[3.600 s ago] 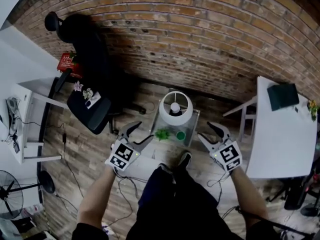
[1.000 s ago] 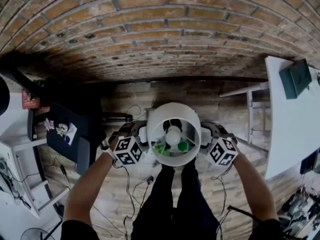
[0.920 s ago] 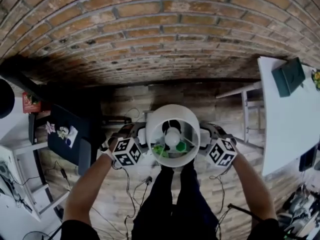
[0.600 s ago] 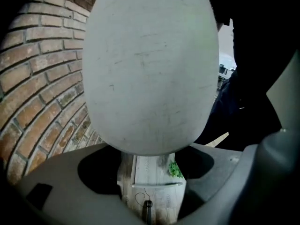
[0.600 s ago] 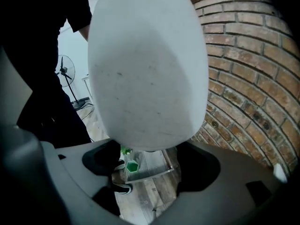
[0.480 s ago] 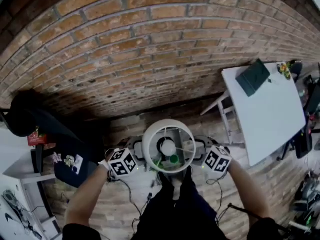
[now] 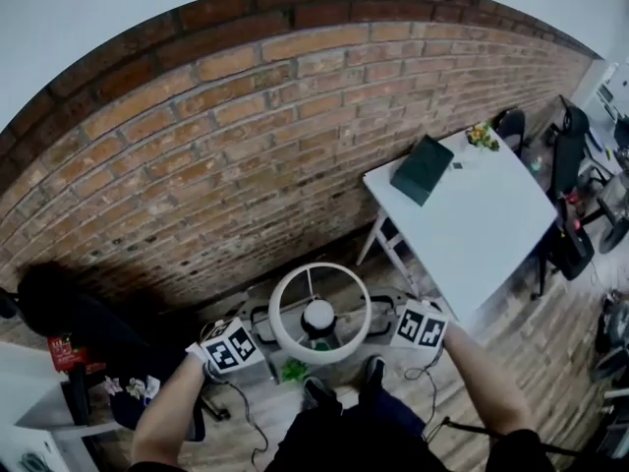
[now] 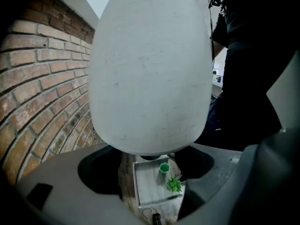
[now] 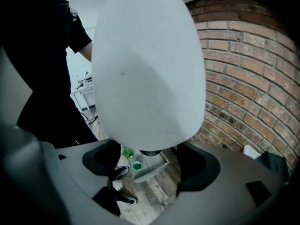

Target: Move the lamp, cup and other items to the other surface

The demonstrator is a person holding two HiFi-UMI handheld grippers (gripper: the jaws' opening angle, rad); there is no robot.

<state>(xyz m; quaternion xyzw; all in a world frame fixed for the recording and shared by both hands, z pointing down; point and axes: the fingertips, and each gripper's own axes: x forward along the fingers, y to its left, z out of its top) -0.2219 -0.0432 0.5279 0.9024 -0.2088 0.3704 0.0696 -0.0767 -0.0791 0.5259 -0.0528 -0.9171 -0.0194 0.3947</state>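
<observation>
A lamp with a round white shade [image 7: 319, 315] hangs in the air between my two grippers. My left gripper [image 7: 259, 326] presses on the shade's left side and my right gripper [image 7: 384, 317] on its right side, each with its jaws spread open against the shade. The shade [image 8: 150, 69] fills the left gripper view, and the same shade [image 9: 147, 69] fills the right gripper view. Far below stands a small grey table [image 8: 144, 187] with a green cup [image 8: 164, 167] and a small green plant [image 8: 175, 184]. The cup [image 9: 137, 165] also shows under the shade in the right gripper view.
A large white table [image 7: 472, 219] stands to the right with a dark green box [image 7: 423, 170] and a small plant [image 7: 482, 136] on it. A brick wall [image 7: 246, 136] runs behind. A black chair [image 7: 59, 313] is at the left. My shoes [image 7: 339, 386] are on the wooden floor.
Both grippers closed in on the shade and lifted the lamp off the small table. The head view has since swung right, bringing the white table closer to the middle.
</observation>
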